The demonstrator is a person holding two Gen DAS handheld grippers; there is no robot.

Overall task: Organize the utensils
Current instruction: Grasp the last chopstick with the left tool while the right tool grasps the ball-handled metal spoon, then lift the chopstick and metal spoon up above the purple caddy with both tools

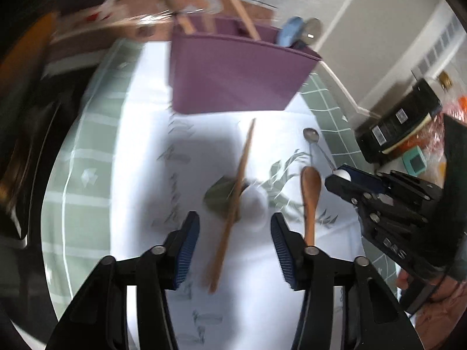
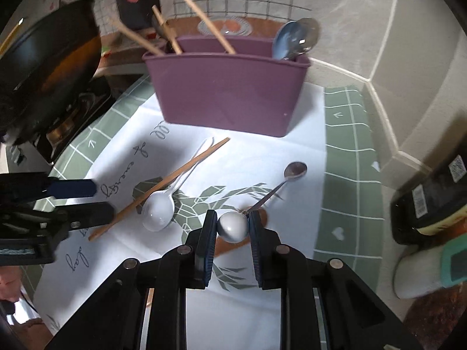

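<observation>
A purple utensil caddy (image 2: pixel 227 93) stands at the back of the white mat and holds wooden sticks and a large metal spoon. On the mat a wooden chopstick (image 1: pixel 233 204) lies across a white plastic spoon (image 2: pixel 159 213). My left gripper (image 1: pixel 235 217) is open, with the chopstick in the gap between its pads and untouched. My right gripper (image 2: pixel 232 214) is shut on the round bowl of another white spoon (image 2: pixel 232 227); its handle is hidden. A metal spoon (image 2: pixel 294 170) and a wooden spoon (image 1: pixel 310 195) lie beside it. The right gripper (image 1: pixel 340 176) also shows in the left wrist view.
A dark frying pan (image 2: pixel 49 67) sits on a stove at the left. Dark boxes (image 2: pixel 432 198) and a teal-edged item (image 2: pixel 455 259) crowd the right side. The mat lies on a green gridded cloth (image 2: pixel 347 175), with a tiled wall behind.
</observation>
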